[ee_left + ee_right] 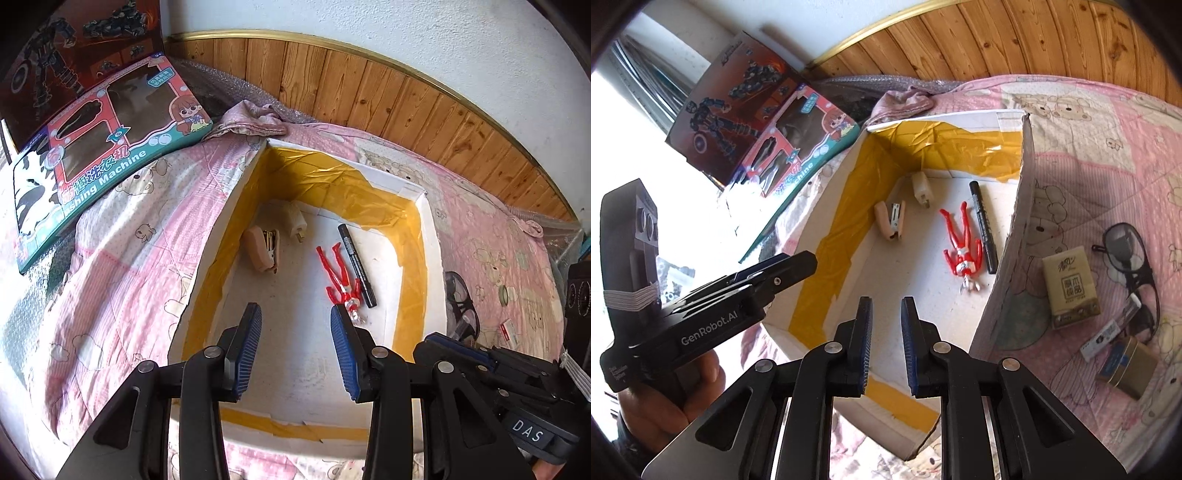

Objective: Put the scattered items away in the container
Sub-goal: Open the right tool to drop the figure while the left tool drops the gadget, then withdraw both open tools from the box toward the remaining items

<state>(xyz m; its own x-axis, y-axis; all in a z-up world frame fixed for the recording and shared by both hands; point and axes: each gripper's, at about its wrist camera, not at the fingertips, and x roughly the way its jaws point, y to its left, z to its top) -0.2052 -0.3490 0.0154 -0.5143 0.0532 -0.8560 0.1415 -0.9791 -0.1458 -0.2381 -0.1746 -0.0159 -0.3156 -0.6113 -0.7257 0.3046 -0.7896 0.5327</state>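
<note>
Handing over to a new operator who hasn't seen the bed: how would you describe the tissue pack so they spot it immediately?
Find the white box with yellow tape on the pink quilt. Just outside its right wall lies the tissue pack, between that wall and the black glasses. It is the only beige, soft rectangular packet with brown printed characters; the tin and the white stick lie nearer the camera.

Right tool [886, 343] (empty) over box [1015, 206].

Bright daylight floods both views, blowing out the right-wrist view's left side. Yellow tape [325, 184] inside the box [432, 236] glares. Fisheye bending curves the wall panelling [406, 99]; corners vignette black.
</note>
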